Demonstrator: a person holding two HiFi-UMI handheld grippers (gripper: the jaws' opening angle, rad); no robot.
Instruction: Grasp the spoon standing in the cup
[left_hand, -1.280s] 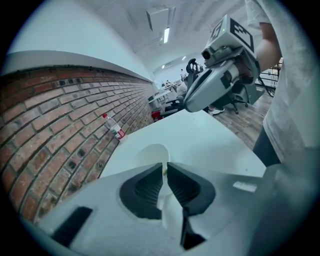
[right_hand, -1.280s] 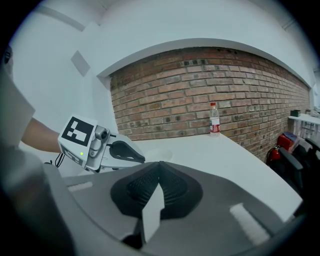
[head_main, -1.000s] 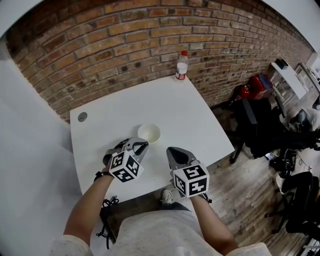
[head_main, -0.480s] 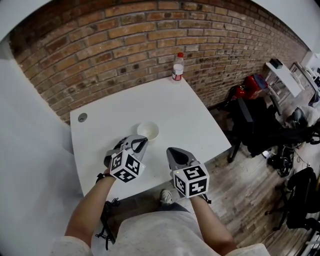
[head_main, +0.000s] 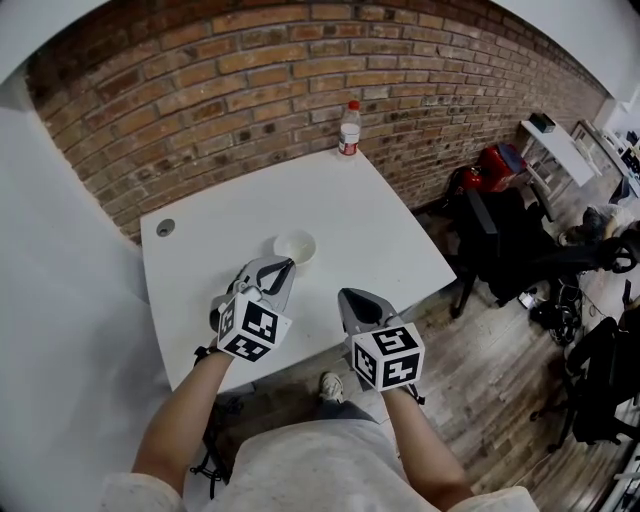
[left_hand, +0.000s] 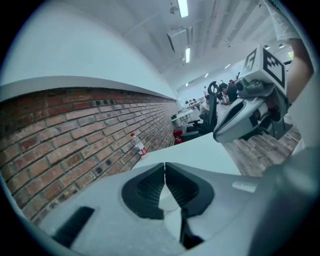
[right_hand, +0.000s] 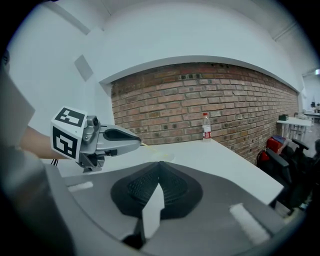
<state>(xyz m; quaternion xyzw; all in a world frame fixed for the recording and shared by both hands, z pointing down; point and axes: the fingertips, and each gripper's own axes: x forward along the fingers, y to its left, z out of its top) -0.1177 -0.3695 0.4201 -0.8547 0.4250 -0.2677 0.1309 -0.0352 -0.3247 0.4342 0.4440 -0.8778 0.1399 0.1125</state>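
— How does the left gripper (left_hand: 164, 164) stand?
— Its jaws are closed, with the tips meeting in a thin seam. The dark pads (left_hand: 147, 187) are ribbed and curve away below the seam. Its own view shows nothing clamped between them.

— And the cup?
— The cup (head_main: 294, 246) is just ahead of the left gripper's tip, almost touching it in the head view. It is small, round, white and smooth-walled, and it stands on a matte white table (head_main: 380, 225).

— Can you see the spoon?
— Only barely. In the right gripper view the spoon (right_hand: 145, 145) is a thin, pale yellowish sliver. It slants from the nose of the left gripper down toward the cup's rim. I cannot tell whether the jaws have hold of it or only touch it.

— What about the right gripper (right_hand: 159, 163)?
— It is closed too, ribbed black pads pressed together at the tip, with nothing between them. It hangs to the right of the left gripper and further back from the cup, near the table's edge.

— Is anything beyond the grippers?
— Well ahead of both, at the table's far edge, stands a clear plastic bottle (head_main: 349, 129) with a red cap and a label. It stands against a rough red brick wall (head_main: 230, 70).
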